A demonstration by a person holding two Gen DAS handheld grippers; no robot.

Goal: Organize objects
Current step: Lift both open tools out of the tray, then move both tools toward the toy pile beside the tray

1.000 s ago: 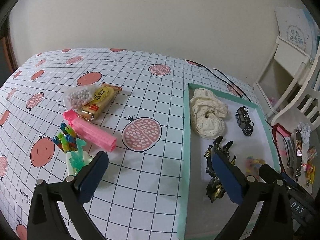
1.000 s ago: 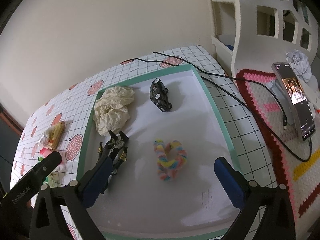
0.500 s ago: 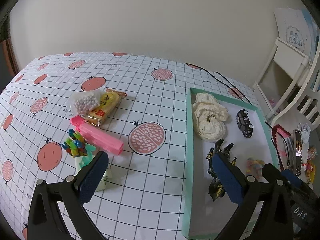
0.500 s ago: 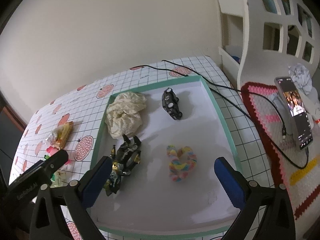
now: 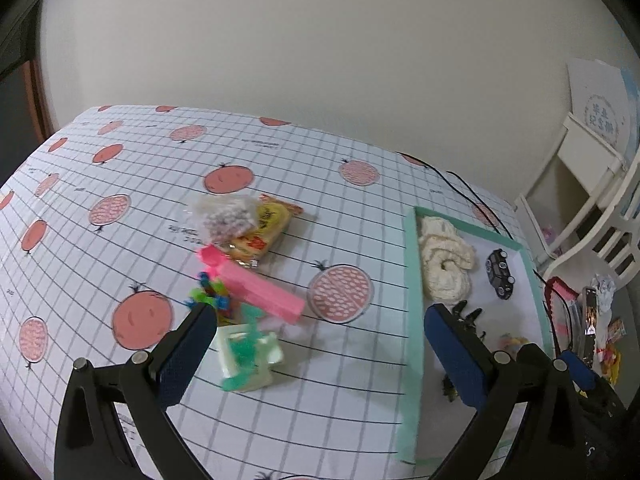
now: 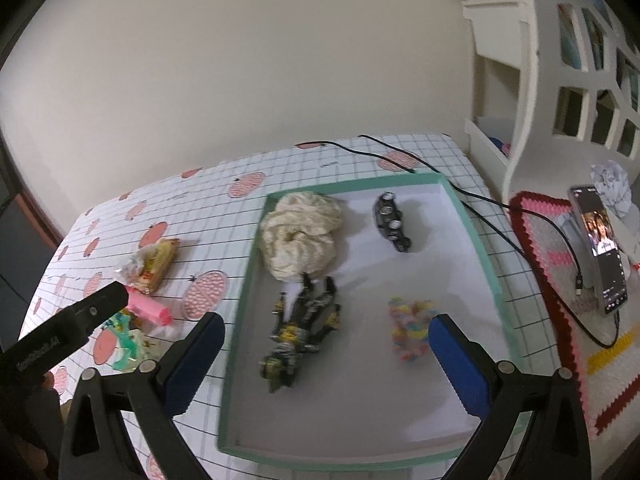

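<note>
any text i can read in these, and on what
Nothing reads clearly.
Card: blue Chinese characters in a round seal, blurred.
Left tool: white lettering on its side, blurred.
Snack pack: red print, blurred.
Tablecloth: small print, too small.

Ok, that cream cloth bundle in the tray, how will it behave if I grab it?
The cloth looks soft and crumpled, so it will probably sag and unfold when lifted. It seems light. Pushed, it would likely bunch up against the tray wall, not roll.
</note>
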